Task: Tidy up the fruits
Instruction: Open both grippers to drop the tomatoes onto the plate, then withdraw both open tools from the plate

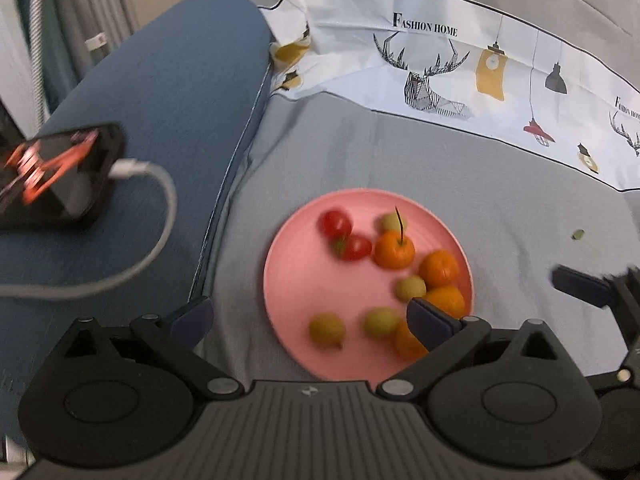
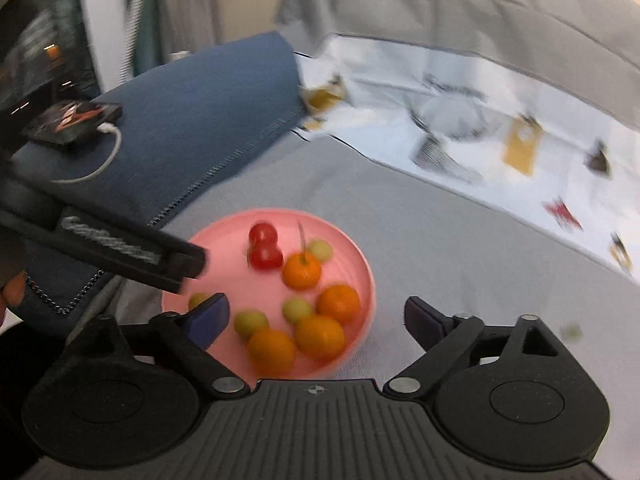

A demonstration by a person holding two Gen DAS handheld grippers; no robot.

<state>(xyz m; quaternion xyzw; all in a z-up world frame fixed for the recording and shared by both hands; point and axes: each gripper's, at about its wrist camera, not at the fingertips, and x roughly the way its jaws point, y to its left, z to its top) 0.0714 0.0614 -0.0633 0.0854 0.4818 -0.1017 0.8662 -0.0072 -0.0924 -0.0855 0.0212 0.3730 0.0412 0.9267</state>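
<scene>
**Fruit sorting: everything's on the plate, nothing grouped yet**

Quick status from my end. Both grippers are hanging over the pink plate [image 1: 280,280] and both are empty. My left gripper [image 1: 308,320] has its jaws spread wide, nothing between them but plate and fruit lying below. Same for the right gripper [image 2: 316,320]: jaws apart, not pressing on anything.

The fruit is all on the plate, just ahead of both grippers. From the left one: two tomatoes [image 1: 344,236] touching each other at the far side, an orange with a stem [image 1: 394,250] just right of them, and a green fruit [image 1: 392,222] behind it. Closer in and to the right are more oranges [image 1: 439,268] with another green one tucked beside them, and two greens [image 1: 327,330] sit right in front of my jaws. The right finger pad hides part of one orange, so I can't tell exactly how that corner lies.

My read: the gathering part looks done, since I only see one small green bit [image 1: 577,234] off the plate on the grey sheet [image 1: 400,152], well off to the right, too blurry to name. Sorting by kind looks barely started. The tomatoes are paired up, the oranges sit loosely together, but the greens are scattered among them. I'd say what's left is pulling the greens into one cluster.

The phone [image 1: 60,172] and cable on the blue cushion [image 1: 180,80] to the far left aren't in the way.
</scene>
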